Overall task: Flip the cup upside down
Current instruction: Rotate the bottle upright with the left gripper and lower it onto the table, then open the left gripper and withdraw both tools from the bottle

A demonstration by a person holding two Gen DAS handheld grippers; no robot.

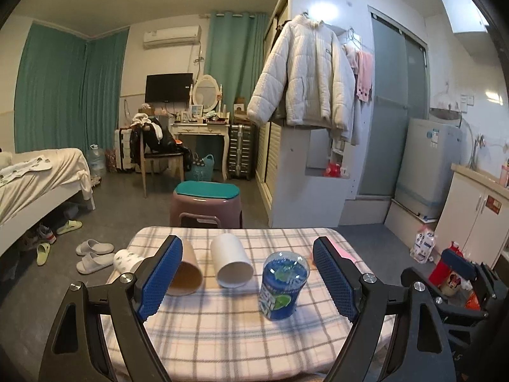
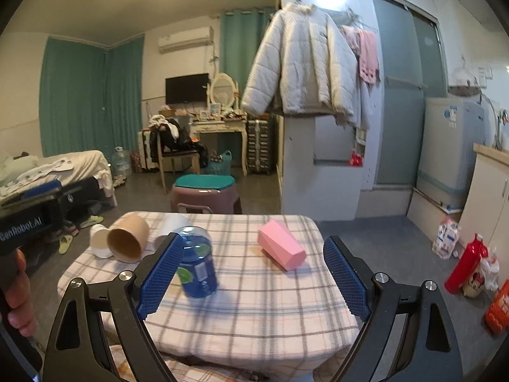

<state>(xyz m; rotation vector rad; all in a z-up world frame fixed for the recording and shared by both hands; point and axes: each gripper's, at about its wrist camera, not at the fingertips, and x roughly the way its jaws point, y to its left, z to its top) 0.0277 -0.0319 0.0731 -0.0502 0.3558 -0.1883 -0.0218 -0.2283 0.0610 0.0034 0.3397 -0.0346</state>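
Observation:
Several cups lie on their sides on the plaid-covered table (image 1: 241, 343): a tan cup (image 1: 186, 273), a white cup (image 1: 231, 265), a white patterned cup (image 1: 127, 260) at the left edge and a pink cup (image 2: 280, 249). A blue cup (image 1: 283, 286) stands bottom-up near the middle. My left gripper (image 1: 248, 273) is open and empty above the near table, with the white and blue cups between its fingers in view. My right gripper (image 2: 254, 273) is open and empty; the blue cup (image 2: 197, 262) is by its left finger and the pink cup ahead.
A pink stool (image 1: 206, 205) with a teal cushion stands behind the table. A bed (image 1: 38, 178) is at the left with slippers (image 1: 94, 254) on the floor. A red bottle (image 2: 466, 262) and bags sit on the floor at the right, near white cabinets (image 1: 474, 210).

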